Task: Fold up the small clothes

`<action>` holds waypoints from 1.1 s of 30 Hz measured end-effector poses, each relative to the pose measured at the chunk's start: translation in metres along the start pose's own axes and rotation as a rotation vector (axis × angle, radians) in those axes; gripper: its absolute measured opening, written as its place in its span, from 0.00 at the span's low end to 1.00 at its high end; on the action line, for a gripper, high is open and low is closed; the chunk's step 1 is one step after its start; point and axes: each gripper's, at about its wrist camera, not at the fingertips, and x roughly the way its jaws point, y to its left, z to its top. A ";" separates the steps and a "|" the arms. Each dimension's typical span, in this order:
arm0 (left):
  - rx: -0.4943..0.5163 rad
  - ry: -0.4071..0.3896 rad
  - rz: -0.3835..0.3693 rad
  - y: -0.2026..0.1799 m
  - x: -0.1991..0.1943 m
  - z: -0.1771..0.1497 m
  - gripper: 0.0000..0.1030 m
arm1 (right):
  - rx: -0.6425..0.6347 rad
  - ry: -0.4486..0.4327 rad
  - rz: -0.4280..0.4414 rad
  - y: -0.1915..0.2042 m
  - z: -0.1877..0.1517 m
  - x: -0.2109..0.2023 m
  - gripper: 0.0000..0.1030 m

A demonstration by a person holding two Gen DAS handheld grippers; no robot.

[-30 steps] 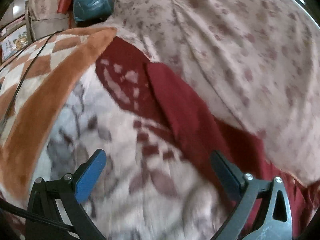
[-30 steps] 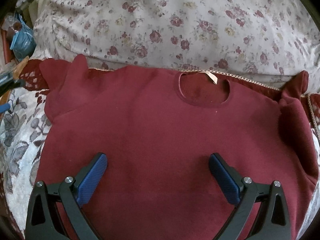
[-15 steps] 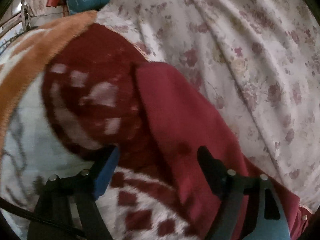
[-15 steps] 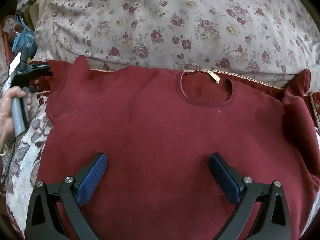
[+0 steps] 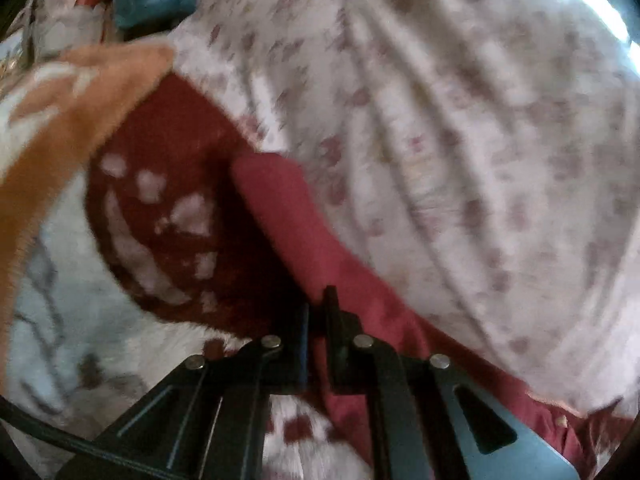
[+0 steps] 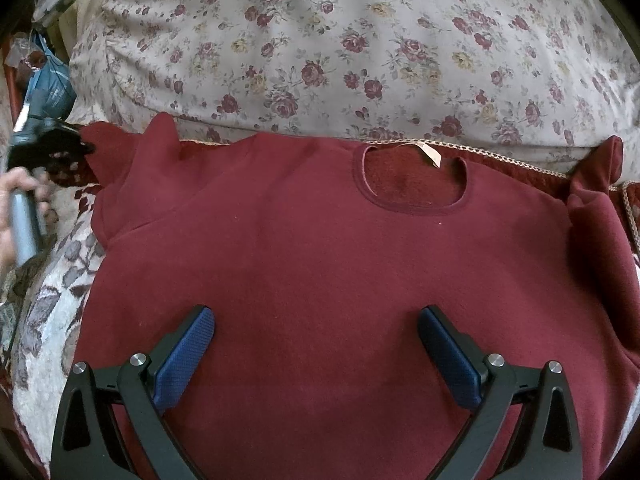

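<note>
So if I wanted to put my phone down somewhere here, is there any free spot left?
The maroon sweater covers most of the middle. Free patches: the grey-leaf blanket left of the sweater's body, below the left gripper, and the floral bedding behind the neckline. It is crowded at the left sleeve, pinched by that gripper, and over the sweater's front where the right gripper hovers open.

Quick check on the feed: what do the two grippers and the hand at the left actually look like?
Both grippers, left and right, have black angular frames with triangular cutouts, silver pivot bolts and blue textured pads. A black cable trails the left one. The bare hand grips a grey handle.
</note>
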 end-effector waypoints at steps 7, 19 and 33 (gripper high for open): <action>0.086 -0.056 -0.108 -0.029 -0.078 -0.014 0.05 | 0.010 -0.003 0.016 -0.002 0.000 0.000 1.00; 0.421 -0.056 -0.432 -0.181 -0.199 -0.129 0.05 | 0.166 0.039 0.086 -0.058 -0.003 -0.051 1.00; 0.545 0.205 -0.508 -0.251 -0.163 -0.267 0.60 | 0.285 -0.003 -0.057 -0.145 -0.017 -0.115 1.00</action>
